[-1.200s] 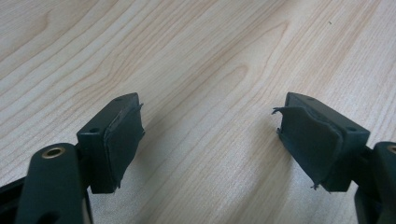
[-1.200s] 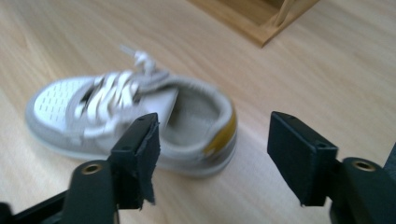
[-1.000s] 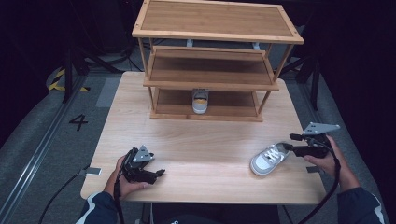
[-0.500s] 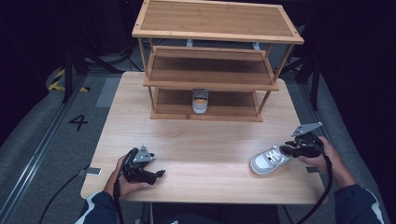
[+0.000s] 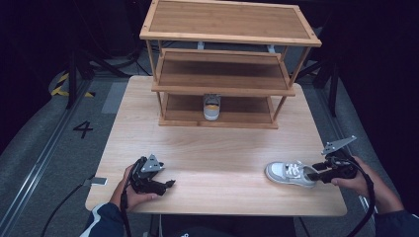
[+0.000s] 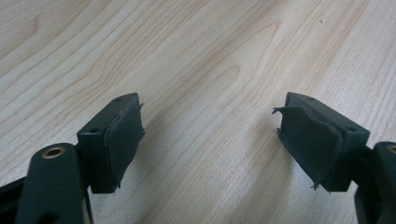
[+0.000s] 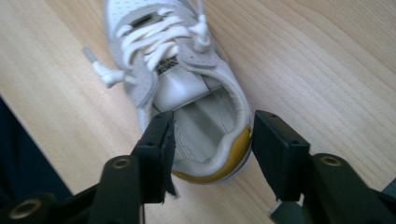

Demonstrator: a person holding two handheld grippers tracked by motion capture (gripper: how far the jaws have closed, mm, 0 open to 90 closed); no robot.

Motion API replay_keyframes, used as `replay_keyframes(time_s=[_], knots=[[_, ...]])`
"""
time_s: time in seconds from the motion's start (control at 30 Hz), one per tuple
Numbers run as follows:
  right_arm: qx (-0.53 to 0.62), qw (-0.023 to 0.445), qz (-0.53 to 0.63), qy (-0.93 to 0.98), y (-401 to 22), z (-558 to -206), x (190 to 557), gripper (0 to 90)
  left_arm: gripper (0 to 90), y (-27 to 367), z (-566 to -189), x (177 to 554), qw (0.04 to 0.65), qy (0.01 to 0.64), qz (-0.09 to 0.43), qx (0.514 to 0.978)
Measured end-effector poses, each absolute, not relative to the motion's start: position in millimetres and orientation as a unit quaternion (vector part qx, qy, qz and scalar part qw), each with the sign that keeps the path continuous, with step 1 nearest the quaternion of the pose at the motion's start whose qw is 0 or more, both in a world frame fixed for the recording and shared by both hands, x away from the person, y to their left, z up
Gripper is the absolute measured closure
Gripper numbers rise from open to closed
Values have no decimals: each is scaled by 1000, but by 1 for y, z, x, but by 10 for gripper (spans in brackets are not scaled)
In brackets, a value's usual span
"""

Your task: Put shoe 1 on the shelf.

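The right gripper [image 7: 210, 140] has just been opening; its jaws straddle the heel of the white shoe [image 5: 290, 173] at the table's [image 5: 217, 148] right front, unclamped. Next: close firmly. The left gripper [image 5: 160, 183] rests open, empty.

Shoes: two, one white shoe [image 5: 290, 173] at the lower right of the high view, one second shoe [image 5: 212, 107] at its centre, on the rack's lowest shelf
Racks: one wooden rack [image 5: 227, 64], upper centre
Shelves: three
Tables: one table [image 5: 217, 148]
Grippers: two, left gripper [image 5: 170, 183] lower left, right gripper [image 5: 312, 174] lower right
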State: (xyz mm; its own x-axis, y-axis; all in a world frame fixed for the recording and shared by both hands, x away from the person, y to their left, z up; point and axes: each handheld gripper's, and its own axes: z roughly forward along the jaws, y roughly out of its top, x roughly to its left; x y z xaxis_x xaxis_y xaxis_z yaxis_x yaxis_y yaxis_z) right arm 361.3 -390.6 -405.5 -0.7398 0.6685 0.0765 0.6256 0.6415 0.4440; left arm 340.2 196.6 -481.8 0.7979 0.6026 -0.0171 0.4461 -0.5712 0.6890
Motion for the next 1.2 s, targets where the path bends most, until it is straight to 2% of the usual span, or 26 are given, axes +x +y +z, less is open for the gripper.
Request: replay_keyframes(time_s=[0.07, 0.17, 0.3, 0.6, 0.8, 1.0, 1.2], knots=[[356, 42, 236, 903, -393, -405, 357, 464, 218, 197, -482, 340, 354, 297, 111, 880], [342, 28, 235, 909, -395, -407, 352, 334, 218, 196, -482, 340, 354, 297, 112, 880], [319, 48, 224, 920, -395, -412, 345, 309, 218, 196, -482, 340, 355, 296, 113, 879], [298, 98, 244, 918, -396, -425, 336, 365, 218, 196, -482, 340, 357, 297, 112, 879], [294, 72, 273, 913, -378, -426, 332, 402, 217, 195, -482, 340, 356, 297, 113, 879], [310, 79, 276, 907, -344, -426, 334, 401, 216, 195, -482, 340, 356, 298, 113, 878], [295, 69, 272, 913, -322, -430, 327, 336, 216, 195, -482, 340, 356, 298, 113, 879]])
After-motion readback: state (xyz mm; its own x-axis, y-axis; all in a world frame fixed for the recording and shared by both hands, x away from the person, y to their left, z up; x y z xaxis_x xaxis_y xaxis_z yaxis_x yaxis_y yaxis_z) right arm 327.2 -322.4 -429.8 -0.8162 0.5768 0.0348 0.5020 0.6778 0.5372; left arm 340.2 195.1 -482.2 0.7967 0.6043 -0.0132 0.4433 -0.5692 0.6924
